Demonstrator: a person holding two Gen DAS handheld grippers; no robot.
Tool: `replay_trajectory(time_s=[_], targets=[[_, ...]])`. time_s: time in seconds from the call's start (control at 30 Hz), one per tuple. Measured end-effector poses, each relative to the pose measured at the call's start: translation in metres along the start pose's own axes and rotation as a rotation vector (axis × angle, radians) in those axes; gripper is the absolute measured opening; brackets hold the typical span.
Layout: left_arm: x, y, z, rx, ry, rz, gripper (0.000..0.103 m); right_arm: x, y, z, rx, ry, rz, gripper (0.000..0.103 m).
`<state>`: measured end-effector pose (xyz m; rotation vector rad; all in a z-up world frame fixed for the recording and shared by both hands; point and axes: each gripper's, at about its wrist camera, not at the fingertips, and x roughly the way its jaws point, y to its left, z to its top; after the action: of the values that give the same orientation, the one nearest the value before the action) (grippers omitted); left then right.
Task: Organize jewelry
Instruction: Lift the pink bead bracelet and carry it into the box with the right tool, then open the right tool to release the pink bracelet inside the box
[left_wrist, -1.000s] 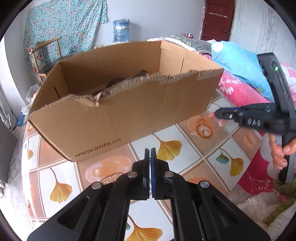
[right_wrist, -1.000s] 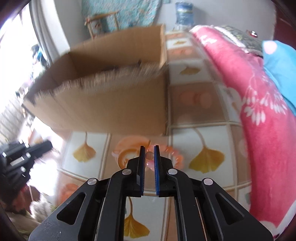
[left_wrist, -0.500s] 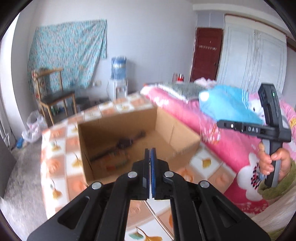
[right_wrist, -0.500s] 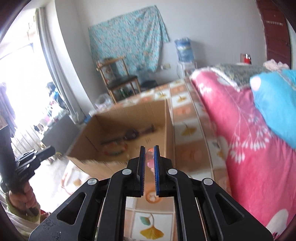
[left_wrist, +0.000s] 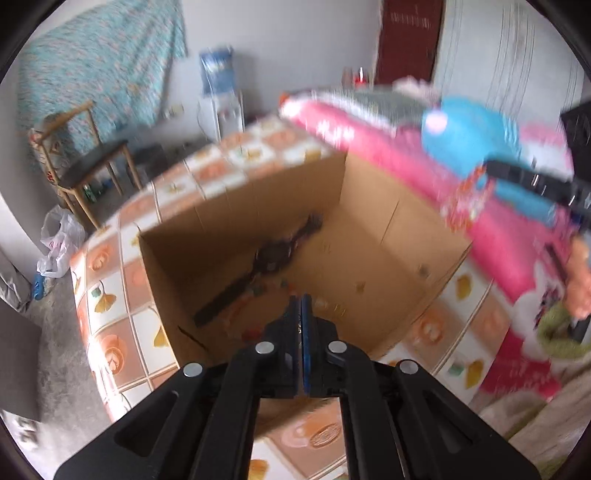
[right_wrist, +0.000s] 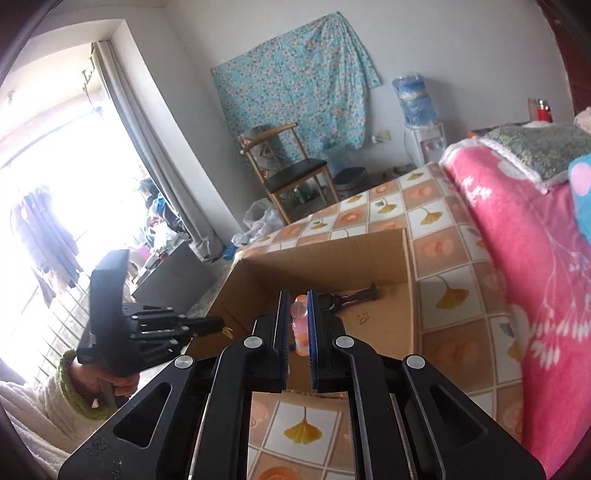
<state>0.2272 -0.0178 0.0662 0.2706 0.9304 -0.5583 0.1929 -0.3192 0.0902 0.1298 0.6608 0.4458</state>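
Above one open cardboard box (right_wrist: 369, 254), the right gripper (right_wrist: 297, 321) pinches one pink bead bracelet (right_wrist: 300, 325); the left gripper (left_wrist: 300, 325) is closed, empty. One black watch (left_wrist: 273, 254) lies inside; a pink quilt (right_wrist: 517, 258) lies beside.

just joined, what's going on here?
A person is sorting jewelry into an open cardboard box on a tiled tabletop. The right gripper is shut on a string of pink beads, held above the box. The left gripper is shut and empty. A dark wristwatch already lies in the box.
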Motion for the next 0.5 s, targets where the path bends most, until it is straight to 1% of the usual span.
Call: replay_trajectory(time_s=[0.03,0.17,0.27,0.4,0.5], targets=[[0.01,0.001,0.0,0.012,0.047,-0.002,0.001,0.008,-0.003,0.002,0.006,0.011,0.004,0.007],[0.039,0.005,-0.003,0.058,0.184,0.023,0.002,0.021,-0.009,0.003,0.023,0.037,0.006,0.007],[0.048,0.01,-0.003,0.072,0.238,0.038,0.002,0.023,-0.012,0.003,0.031,0.044,-0.001,0.007],[0.048,0.016,-0.002,0.054,0.246,0.033,0.002,0.02,-0.013,0.003,0.033,0.045,-0.006,0.007],[0.039,0.02,0.002,0.036,0.212,0.045,0.006,0.02,-0.012,0.006,0.027,0.05,-0.014,0.007]])
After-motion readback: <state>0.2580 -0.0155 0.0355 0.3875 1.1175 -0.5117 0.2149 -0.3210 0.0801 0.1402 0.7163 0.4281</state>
